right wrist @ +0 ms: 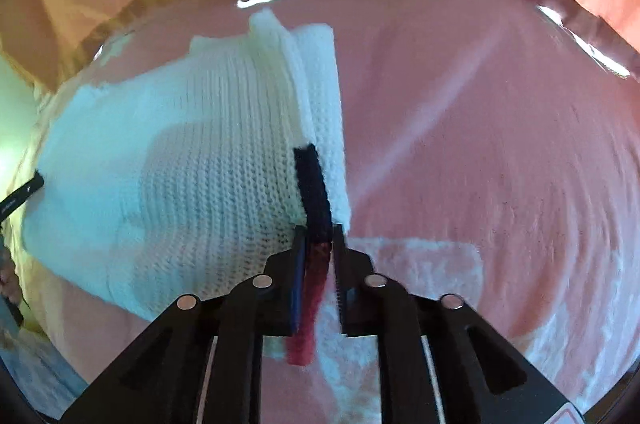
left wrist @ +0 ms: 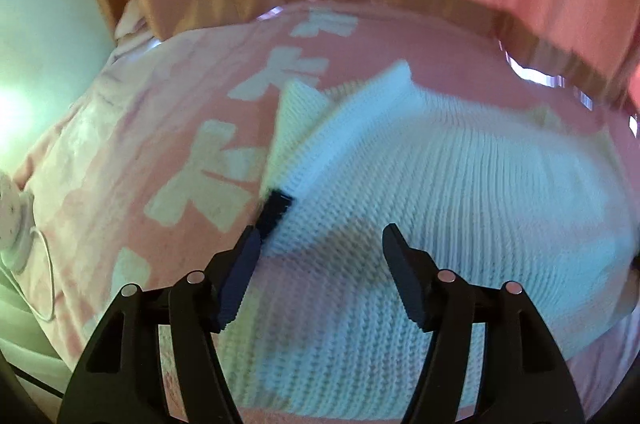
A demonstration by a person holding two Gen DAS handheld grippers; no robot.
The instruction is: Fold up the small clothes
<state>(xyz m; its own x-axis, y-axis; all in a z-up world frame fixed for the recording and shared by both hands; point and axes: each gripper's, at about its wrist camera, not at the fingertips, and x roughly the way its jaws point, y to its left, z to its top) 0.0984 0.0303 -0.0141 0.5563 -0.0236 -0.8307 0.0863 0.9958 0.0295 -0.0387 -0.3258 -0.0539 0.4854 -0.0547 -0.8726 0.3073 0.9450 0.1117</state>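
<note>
Pink blanket [right wrist: 500,144] underlies a white ribbed knit garment [right wrist: 208,144]. Right gripper [right wrist: 319,236] pinches its dark-and-red trim [right wrist: 314,192]; left gripper [left wrist: 318,236] hangs spread above it.

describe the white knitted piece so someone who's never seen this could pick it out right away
Start from the pink cloth with pale block shapes covering the work surface. On it lies the white knitted garment, a thick ribbed knit; the right claw is shut on its dark-and-red trimmed edge. It is the only ribbed white item there.
</note>
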